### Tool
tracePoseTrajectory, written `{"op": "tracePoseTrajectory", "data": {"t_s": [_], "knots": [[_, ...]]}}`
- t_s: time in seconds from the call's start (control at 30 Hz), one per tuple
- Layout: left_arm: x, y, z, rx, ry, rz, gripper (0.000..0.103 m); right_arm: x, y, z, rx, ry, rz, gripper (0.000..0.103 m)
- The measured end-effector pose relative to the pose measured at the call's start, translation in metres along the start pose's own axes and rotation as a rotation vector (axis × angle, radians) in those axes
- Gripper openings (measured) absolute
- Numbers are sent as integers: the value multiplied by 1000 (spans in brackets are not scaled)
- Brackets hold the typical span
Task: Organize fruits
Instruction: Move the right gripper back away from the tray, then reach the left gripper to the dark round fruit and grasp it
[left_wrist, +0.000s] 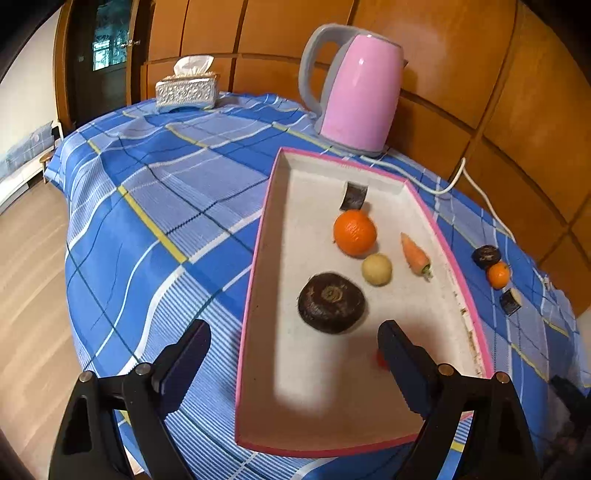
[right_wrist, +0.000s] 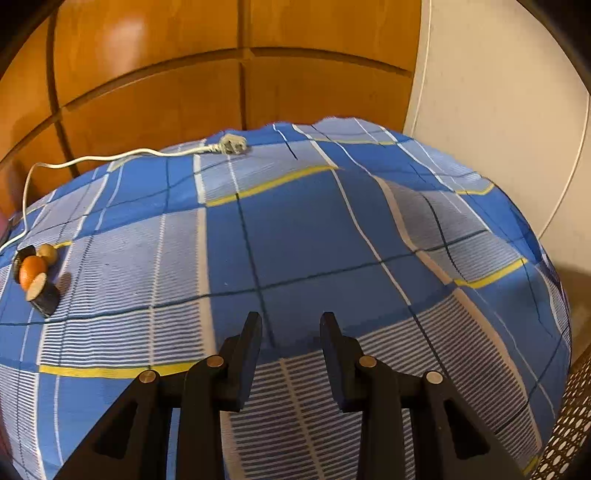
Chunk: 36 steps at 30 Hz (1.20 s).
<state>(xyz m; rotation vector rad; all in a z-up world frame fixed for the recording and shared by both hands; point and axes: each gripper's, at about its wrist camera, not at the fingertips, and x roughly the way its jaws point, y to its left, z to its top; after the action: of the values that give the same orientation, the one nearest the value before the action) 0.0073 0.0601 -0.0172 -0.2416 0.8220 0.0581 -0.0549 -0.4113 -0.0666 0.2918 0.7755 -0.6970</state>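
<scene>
The left gripper (left_wrist: 293, 341) hung over the near end of the pink-rimmed tray (left_wrist: 258, 236) with its jaws spread wide and nothing between them, one finger above the blue checked tablecloth (left_wrist: 166, 177) outside the tray's left rim and the other above the tray floor. Inside the tray lay a big dark round fruit (left_wrist: 331, 302) near the middle, a small pale yellow fruit (left_wrist: 376, 269) just beyond it, a large orange (left_wrist: 354, 232) touching or nearly touching that one, a carrot (left_wrist: 415, 254) toward the right rim, and a dark cut piece (left_wrist: 354, 196) toward the far end. A small red thing showed beside the right finger, too blurred to tell. A pink kettle (left_wrist: 360, 88) stood just past the tray's far end, and a tissue box (left_wrist: 186, 90) sat at the table's far left edge. Outside the tray, near the table's right edge, a small cluster remained on the cloth: a dark round fruit (right_wrist: 23, 255), a small orange (right_wrist: 32, 271), a cut dark piece with a pale face (right_wrist: 42, 293) and a brownish ball (right_wrist: 48, 252), all touching or nearly so. The right gripper (right_wrist: 291, 326) hovered over bare cloth well apart from that cluster, its jaws drawn close together and holding nothing. A white cord (right_wrist: 110, 158) ran along the table's far edge to a plug (right_wrist: 232, 143)
</scene>
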Motion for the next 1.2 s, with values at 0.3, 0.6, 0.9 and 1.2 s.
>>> {"op": "tracePoseTrajectory", "data": {"t_s": [0.3,0.6,0.9,1.2], "knots": [[-18,-25,22,44,-17,-116,92,3,1,-2,14,-16,4,34],[-15,-90,40,212,29,-245,87,4,-1,-3,29,-22,26,37],[20,-149,63,242,168,-383,50,3,-2,-4,38,-25,38,38],[69,-206,81,204,274,-442,51,4,-1,-4,33,-27,44,42]]}}
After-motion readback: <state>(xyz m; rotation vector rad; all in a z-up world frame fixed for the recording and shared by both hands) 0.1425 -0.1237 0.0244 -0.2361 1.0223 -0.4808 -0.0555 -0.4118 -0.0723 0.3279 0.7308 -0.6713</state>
